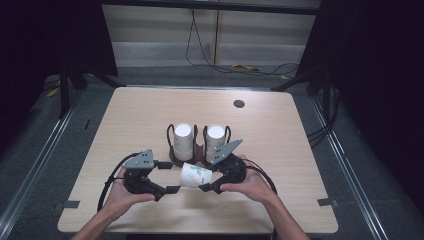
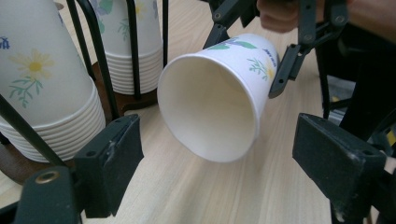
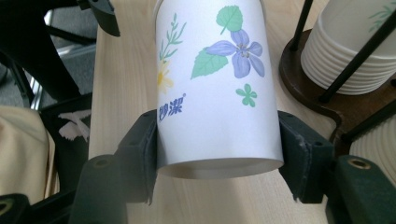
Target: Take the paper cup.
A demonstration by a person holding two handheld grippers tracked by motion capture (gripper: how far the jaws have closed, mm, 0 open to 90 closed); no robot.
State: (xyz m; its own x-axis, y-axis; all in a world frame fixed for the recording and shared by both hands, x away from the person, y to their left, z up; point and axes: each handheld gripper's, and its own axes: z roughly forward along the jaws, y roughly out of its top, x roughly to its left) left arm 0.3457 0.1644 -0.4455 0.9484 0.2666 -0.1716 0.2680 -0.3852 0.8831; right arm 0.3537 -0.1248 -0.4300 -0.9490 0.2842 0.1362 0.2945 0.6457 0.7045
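- The right gripper (image 1: 206,188) pinches a single paper cup (image 1: 195,175) near its closed base — in the right gripper view both black jaws press against the cup's (image 3: 219,88) sides, just above the bottom rim.
- The cup lies on its side in the air above the light wooden counter (image 1: 280,145), close to the front edge, with its open mouth facing the left gripper (image 1: 170,177).
- The left gripper is spread wide, holding nothing; in the left gripper view its two jaws stand well apart, either side of the cup's (image 2: 219,100) open mouth, and do not touch it.
- The cup is white, printed with a purple flower, green leaves, a yellow daisy and small blue characters.
- Just behind the grippers sits a dark brown wooden base (image 1: 176,160) with thin black wire uprights — it holds two stacks of the same flowered cups, upside down, side by side: the left stack (image 1: 183,141) and the right stack (image 1: 216,141).
- A person's hands hold both grippers, the forearms coming in from the bottom of the high view.
- A small dark round cap (image 1: 239,104) sits in the counter near its far edge, well apart from the cups.
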